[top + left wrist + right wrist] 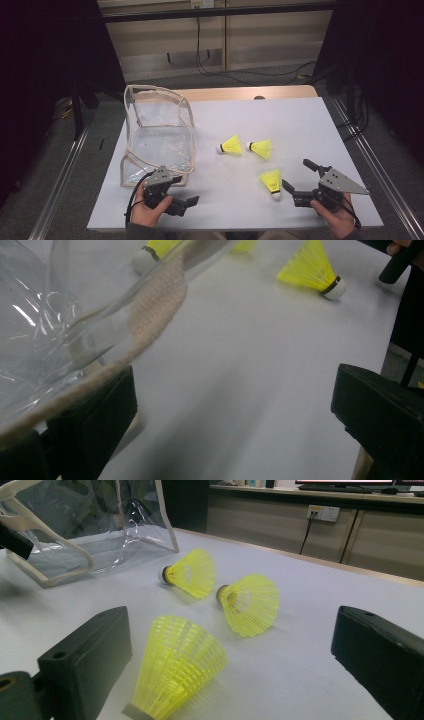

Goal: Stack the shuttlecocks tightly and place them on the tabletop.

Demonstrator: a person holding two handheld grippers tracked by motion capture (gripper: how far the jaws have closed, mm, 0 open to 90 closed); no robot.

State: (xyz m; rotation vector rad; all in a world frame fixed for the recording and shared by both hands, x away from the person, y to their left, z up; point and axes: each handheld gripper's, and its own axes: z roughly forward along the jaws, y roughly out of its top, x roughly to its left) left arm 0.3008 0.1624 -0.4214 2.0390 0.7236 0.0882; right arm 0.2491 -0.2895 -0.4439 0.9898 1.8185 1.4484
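A clear plastic bag [157, 135] with beige trim stands open at the left of the white table [290, 115]. Three yellow shuttlecocks lie right of it: two side by side [231, 145] [261, 148] and one nearer [271, 182]. My left gripper [184, 190] is open at the bag's near right corner; in the left gripper view the bag's trim [155, 305] runs just above its left jaw. My right gripper [296, 173] is open just right of the nearest shuttlecock. In the right gripper view that shuttlecock [175, 670] lies between the spread jaws, close to the left one.
The white sheet ends at the near edge by the person's hands. Metal rails [372, 165] run along both sides of the table. A wooden table strip [250, 92] and dangling cables [210, 65] lie beyond the far edge.
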